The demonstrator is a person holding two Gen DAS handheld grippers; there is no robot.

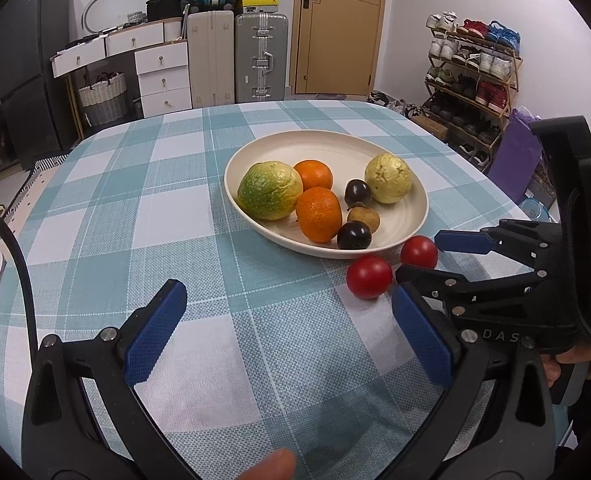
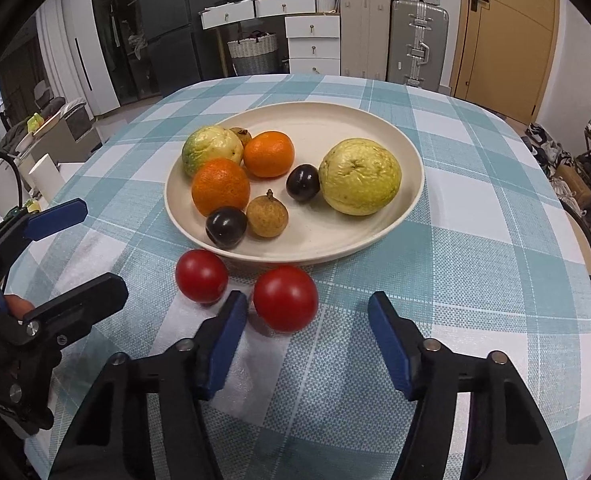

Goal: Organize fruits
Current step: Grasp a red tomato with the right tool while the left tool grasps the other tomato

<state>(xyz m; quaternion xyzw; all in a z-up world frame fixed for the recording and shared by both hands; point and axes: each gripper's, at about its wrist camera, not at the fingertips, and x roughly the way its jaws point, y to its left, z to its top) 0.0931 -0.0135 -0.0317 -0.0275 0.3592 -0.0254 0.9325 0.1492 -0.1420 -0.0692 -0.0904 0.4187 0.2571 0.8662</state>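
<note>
Judging by its smooth, glossy skin, the nearer tomato (image 2: pixel 285 298) will be light, round and slippery, and soft enough to bruise, so you should take it across its widest middle with gentle pressure. It sits on the desk (image 2: pixel 475 240) just in front of the plate (image 2: pixel 375 240), beside the other tomato (image 2: pixel 201 276), with your right gripper (image 2: pixel 307 320) straddling it: the fingers (image 2: pixel 231 320) are apart, one close to its side, neither pressing yet. Your left gripper (image 1: pixel 287 328) hangs over bare cloth, fingers spread wide and holding nothing.
</note>
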